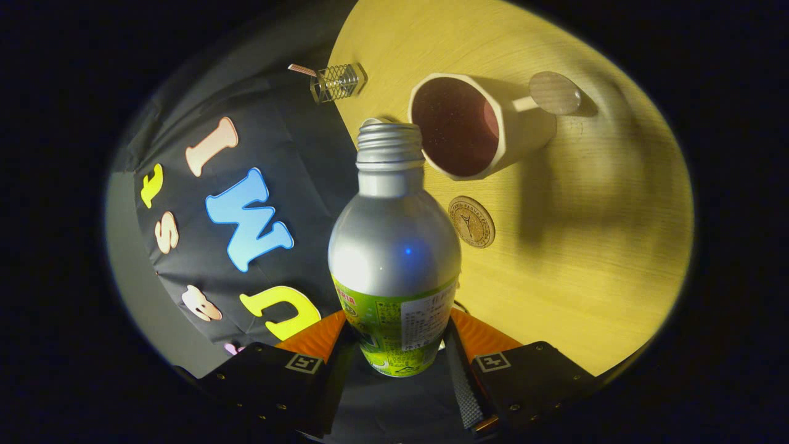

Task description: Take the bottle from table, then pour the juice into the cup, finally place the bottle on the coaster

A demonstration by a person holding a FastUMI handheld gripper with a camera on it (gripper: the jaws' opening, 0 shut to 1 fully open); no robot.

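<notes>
A silver bottle (pixel 394 246) with a green label and an uncapped threaded neck sits between my fingers, and my gripper (pixel 394 330) is shut on its lower body. The whole view is rolled sideways, so the bottle is tilted over. Its mouth lies right beside the rim of a cream cup (pixel 478 126) with a dark inside and a round-ended handle. Whether juice is flowing I cannot tell. A small round brown coaster (pixel 471 221) lies flat on the wooden table (pixel 592 259), just beyond the bottle's shoulder and near the cup.
A small wire-mesh holder (pixel 338 82) with a thin stick poking out stands at the table's edge beyond the cup. The booth's black cloth wall (pixel 296 160) borders that edge of the table. Bare wood stretches on the far side of the coaster.
</notes>
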